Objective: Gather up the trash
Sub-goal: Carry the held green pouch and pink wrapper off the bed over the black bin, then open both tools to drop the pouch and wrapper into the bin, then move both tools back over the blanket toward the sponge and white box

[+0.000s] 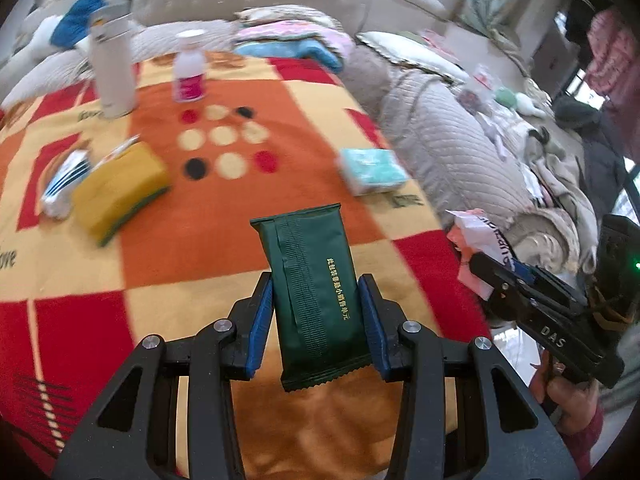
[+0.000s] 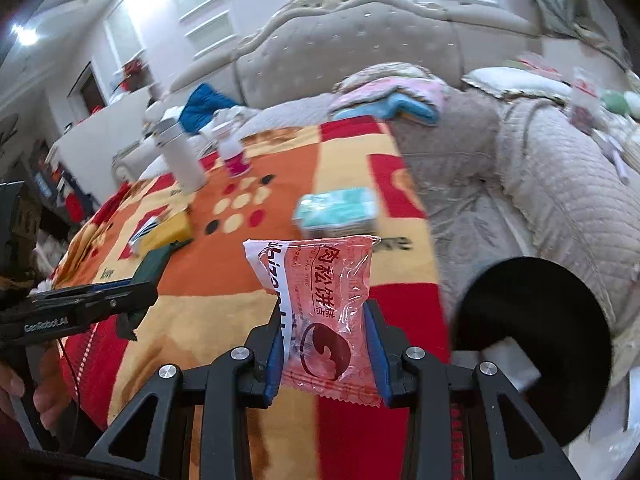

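Clamped between the jaws of the left gripper (image 1: 316,320), a dark green wrapper (image 1: 312,296) was held upright, clear of the blanket (image 1: 200,240) beyond. A pink wrapper (image 2: 320,312) was likewise pinched in the right gripper (image 2: 326,354), with a black bin (image 2: 532,352) just right of its jaws, probably where both wrappers were meant to go.

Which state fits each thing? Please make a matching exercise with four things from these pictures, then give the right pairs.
Things:
1. green wrapper
2. pink wrapper
3. white flask
4. yellow sponge

States:
A. stands upright on the blanket
B. clamped in the right gripper
C. lies flat on the blanket
D. clamped in the left gripper

Pairs: 1-D, 2-B, 3-A, 4-C
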Action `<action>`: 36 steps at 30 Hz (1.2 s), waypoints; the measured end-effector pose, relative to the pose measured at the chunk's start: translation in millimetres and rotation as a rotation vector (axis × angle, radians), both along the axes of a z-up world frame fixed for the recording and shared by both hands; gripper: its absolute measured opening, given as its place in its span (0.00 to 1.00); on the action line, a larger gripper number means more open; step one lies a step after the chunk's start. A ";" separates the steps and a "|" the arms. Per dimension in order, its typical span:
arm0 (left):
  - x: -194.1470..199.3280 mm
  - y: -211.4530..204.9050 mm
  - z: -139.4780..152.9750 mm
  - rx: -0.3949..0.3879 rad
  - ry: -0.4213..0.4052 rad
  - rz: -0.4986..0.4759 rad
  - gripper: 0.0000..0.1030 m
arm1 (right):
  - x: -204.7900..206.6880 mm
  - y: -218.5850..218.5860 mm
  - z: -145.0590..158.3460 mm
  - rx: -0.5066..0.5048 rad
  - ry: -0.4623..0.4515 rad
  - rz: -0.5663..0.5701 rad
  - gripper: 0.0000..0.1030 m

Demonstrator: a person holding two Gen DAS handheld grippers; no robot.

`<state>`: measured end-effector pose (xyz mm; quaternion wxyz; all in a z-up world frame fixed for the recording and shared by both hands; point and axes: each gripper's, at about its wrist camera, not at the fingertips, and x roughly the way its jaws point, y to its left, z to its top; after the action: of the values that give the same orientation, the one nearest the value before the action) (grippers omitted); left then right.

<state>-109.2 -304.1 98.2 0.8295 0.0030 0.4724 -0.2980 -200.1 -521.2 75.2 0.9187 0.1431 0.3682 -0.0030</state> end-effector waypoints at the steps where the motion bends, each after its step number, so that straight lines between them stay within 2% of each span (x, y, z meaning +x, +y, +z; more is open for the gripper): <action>1: -2.8 -10.9 2.5 -0.003 -0.003 -0.022 0.39 | -3.8 -7.0 -0.3 0.002 -0.002 -0.015 0.34; 8: -19.7 -82.6 11.5 -0.010 -0.025 -0.164 0.39 | -37.8 -68.8 -5.7 0.030 -0.002 -0.172 0.34; 16: -34.0 -169.2 0.9 -0.042 0.012 -0.293 0.39 | -65.2 -135.4 -31.0 0.085 0.044 -0.335 0.34; 18: -34.1 -181.3 -2.6 -0.061 0.026 -0.308 0.39 | -64.2 -142.5 -35.6 0.089 0.051 -0.349 0.34; 20: -31.5 -193.9 -7.1 -0.113 0.052 -0.323 0.39 | -61.3 -147.5 -40.1 0.089 0.058 -0.365 0.34; 21: -30.7 -199.5 -8.9 -0.137 0.065 -0.326 0.39 | -58.5 -149.6 -43.2 0.087 0.073 -0.380 0.42; 22: -28.7 -203.1 -10.7 -0.160 0.084 -0.326 0.40 | -56.3 -150.9 -45.5 0.080 0.090 -0.395 0.50; 23: -25.1 -204.9 -13.7 -0.178 0.113 -0.324 0.42 | -56.3 -151.2 -46.8 0.079 0.095 -0.404 0.68; 24: -22.9 -206.0 -15.7 -0.184 0.132 -0.319 0.45 | -57.5 -152.4 -48.6 0.086 0.084 -0.411 0.75; 25: -19.8 -205.4 -19.1 -0.184 0.151 -0.304 0.50 | -58.3 -152.7 -49.4 0.091 0.077 -0.416 0.75; 26: -17.8 -202.7 -21.2 -0.180 0.151 -0.288 0.51 | -58.5 -153.0 -51.0 0.095 0.083 -0.419 0.75; 32: -13.6 -187.2 -25.9 -0.141 0.144 -0.263 0.51 | -57.7 -151.0 -61.4 0.125 0.119 -0.411 0.75; 36: -14.0 -167.7 -24.2 -0.106 0.100 -0.230 0.51 | -54.3 -141.0 -61.2 0.122 0.127 -0.393 0.75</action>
<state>-123.2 -471.8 74.0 0.7644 -0.0014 0.4933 -0.4151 -254.4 -662.2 14.0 0.8649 0.2670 0.3901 -0.1685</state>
